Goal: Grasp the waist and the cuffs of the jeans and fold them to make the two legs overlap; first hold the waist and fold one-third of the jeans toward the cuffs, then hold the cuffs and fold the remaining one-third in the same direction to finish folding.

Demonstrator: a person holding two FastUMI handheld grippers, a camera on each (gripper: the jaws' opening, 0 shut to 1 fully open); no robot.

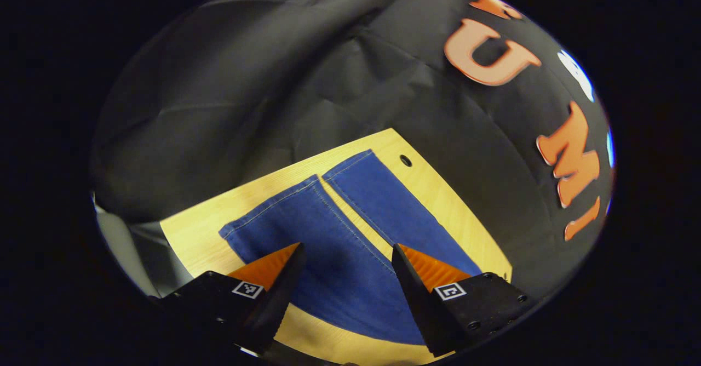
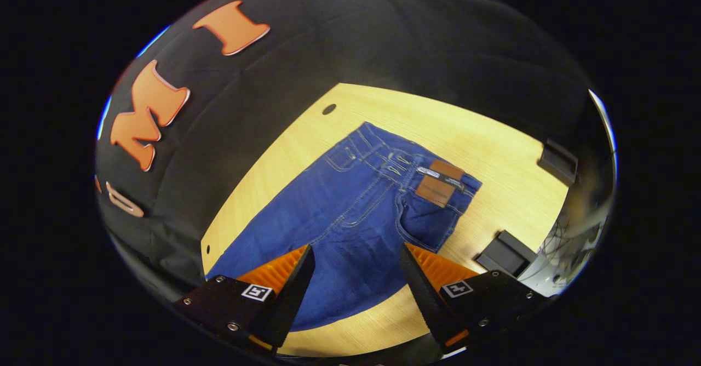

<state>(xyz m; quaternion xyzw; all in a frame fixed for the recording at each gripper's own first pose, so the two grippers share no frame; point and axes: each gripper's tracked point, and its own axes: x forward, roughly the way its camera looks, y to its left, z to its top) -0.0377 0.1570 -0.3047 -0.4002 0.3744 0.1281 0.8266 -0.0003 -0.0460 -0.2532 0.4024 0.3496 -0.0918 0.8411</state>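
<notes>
1. In the left gripper view, the left hand-held gripper (image 1: 346,253) hangs above the leg end of the jeans (image 1: 350,229); its two fingers stand wide apart with nothing between them and press on no cloth
2. Under it the jeans lie flat on the light wooden table (image 1: 197,234), the two legs side by side with a thin strip of table showing between them toward the far end
3. The cuffs (image 1: 306,182) point away from the camera, toward the far edge of the table, the left cuff reaching nearer the table's left side, the right one just beside a small dark hole (image 1: 405,160) in the tabletop
4. In the right gripper view, the right hand-held gripper (image 2: 357,253) hovers over the upper part of the jeans (image 2: 339,212); its fingers are likewise spread wide and hold nothing
5. The waist (image 2: 416,160) lies at the far end of this view, flat on the table (image 2: 493,141), with a brown patch (image 2: 441,182) sewn at the waistband and a pocket visible below it
6. To the right of the waist, two dark clamps (image 2: 506,253) sit on the table's right edge, apart from the jeans
</notes>
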